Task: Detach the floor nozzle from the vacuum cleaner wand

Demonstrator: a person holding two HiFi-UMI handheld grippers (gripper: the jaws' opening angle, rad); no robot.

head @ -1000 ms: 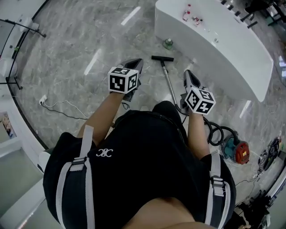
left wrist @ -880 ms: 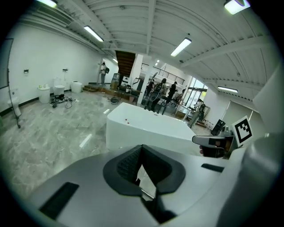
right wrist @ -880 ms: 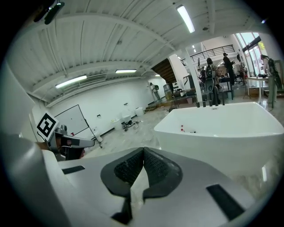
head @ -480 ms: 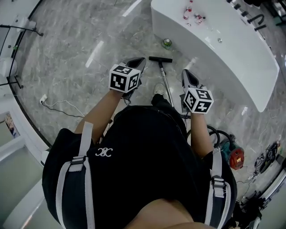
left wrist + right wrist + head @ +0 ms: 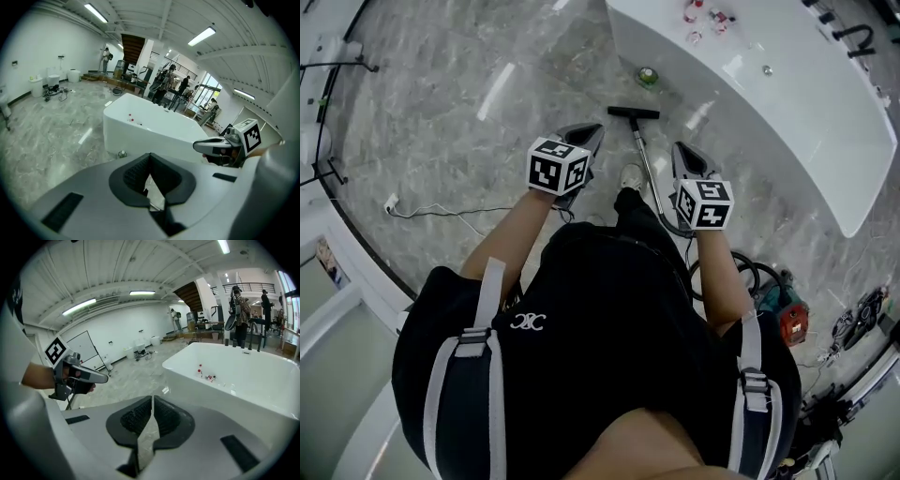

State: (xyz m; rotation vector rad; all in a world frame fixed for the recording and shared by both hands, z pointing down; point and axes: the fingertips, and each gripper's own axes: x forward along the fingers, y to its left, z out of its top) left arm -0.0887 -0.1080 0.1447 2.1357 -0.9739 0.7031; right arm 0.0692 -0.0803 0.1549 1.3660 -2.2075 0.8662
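Observation:
The black floor nozzle lies flat on the grey marble floor, and its metal wand runs back from it toward my feet. My left gripper hangs shut and holds nothing, left of the wand and apart from it. On the other side of the wand my right gripper is shut and holds nothing, also clear of the wand. Neither gripper view shows the nozzle or wand. The left gripper view has its shut jaws and the right gripper. The right gripper view has its shut jaws and the left gripper.
A long white tub stands just beyond the nozzle, with small items on its top. A green object sits at its foot. The teal and red vacuum body and black hose lie at the right. A white cable trails at the left.
Both grippers have come down and forward toward the wand, still shut. The right one has closed in on the wand's side. The view has shifted, so the nozzle sits higher in the picture.

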